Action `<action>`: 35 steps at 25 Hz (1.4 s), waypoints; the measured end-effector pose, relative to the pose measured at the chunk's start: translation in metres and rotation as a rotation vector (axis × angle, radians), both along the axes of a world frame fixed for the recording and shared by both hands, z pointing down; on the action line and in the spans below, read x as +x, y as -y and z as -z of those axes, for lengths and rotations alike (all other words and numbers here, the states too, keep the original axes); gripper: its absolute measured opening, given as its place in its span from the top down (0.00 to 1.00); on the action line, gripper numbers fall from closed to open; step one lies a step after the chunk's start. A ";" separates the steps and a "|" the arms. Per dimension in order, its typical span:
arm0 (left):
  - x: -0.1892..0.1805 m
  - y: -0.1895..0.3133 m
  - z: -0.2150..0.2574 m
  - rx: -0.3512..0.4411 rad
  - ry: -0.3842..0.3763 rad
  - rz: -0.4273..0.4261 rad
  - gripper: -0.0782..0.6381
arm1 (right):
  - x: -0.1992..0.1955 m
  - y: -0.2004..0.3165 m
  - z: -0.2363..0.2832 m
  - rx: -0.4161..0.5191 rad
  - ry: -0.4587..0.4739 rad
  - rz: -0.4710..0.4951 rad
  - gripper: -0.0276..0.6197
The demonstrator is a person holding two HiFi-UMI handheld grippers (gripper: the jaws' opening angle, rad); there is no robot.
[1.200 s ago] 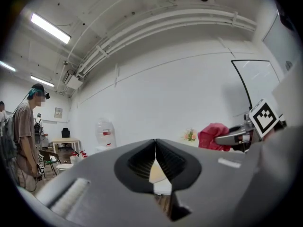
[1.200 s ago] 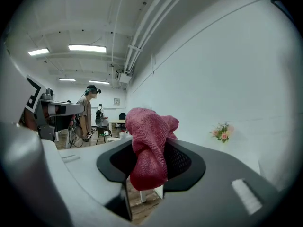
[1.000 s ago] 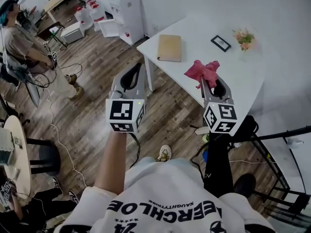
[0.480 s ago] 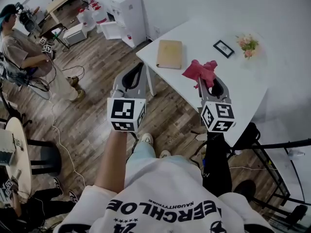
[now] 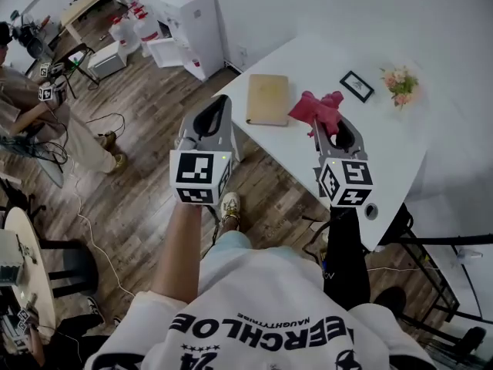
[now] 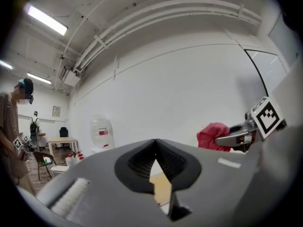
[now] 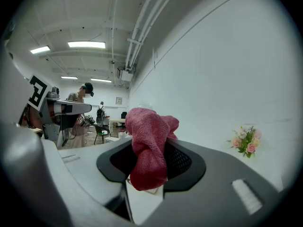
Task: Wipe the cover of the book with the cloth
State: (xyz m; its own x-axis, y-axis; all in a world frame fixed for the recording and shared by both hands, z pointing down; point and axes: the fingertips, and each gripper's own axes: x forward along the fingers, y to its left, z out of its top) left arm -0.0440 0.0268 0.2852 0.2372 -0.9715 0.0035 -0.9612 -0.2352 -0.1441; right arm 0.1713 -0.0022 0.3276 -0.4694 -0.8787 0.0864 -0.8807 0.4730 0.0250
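1. Found the left hand-held gripper (image 5: pixel 222 102) left of centre in the head view, beside the left corner of the white tabletop (image 5: pixel 385 141), with wooden floor (image 5: pixel 139 199) below it in the frame.
2. Read the left hand-held gripper (image 6: pixel 155 146) in its own view as closed, jaws pressed together with nothing between them.
3. Found the right hand-held gripper (image 5: pixel 325 123) right of centre in the head view, over the tabletop.
4. Saw its jaws clamped on the red cloth (image 5: pixel 316 108), which bunched up past the tips and, in the right gripper view, drooped down between the jaws (image 7: pixel 149 150).
5. Could not tell whether the cloth touched the tabletop.
6. Placed the tan book (image 5: pixel 268 99) at upper centre of the head view, lying flat and closed near the tabletop's left corner, just left of the cloth in the frame and apart from both grippers.
7. Caught a sliver of the book (image 6: pixel 161 190) below the closed jaws in the left gripper view, with the cloth (image 6: pixel 213 134) at centre right there.
8. Noted a small dark picture frame (image 5: pixel 357 85) and a bunch of pink flowers (image 5: pixel 402 83) further right on the tabletop, beyond the cloth.
9. Noted a white water dispenser (image 5: pixel 191 14) at the top of the head view and a seated person (image 5: pixel 31 102) at upper left.
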 end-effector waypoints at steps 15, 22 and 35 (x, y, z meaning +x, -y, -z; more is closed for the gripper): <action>-0.051 0.169 -0.007 0.007 0.004 -0.183 0.81 | -0.071 0.138 -0.008 -0.012 0.032 -0.149 0.73; -0.067 0.209 -0.019 -0.012 -0.010 -0.241 0.81 | -0.088 0.175 -0.017 -0.058 0.078 -0.224 0.73; -0.085 0.251 -0.034 -0.033 -0.028 -0.226 0.81 | -0.099 0.223 -0.026 -0.110 0.198 -0.270 0.73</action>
State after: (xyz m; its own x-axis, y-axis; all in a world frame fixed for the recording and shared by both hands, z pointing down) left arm -0.1290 -0.2240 0.3188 0.4492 -0.8931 0.0250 -0.8871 -0.4492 -0.1064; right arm 0.0723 -0.2255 0.3537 -0.2386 -0.9639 0.1184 -0.9570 0.2127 -0.1973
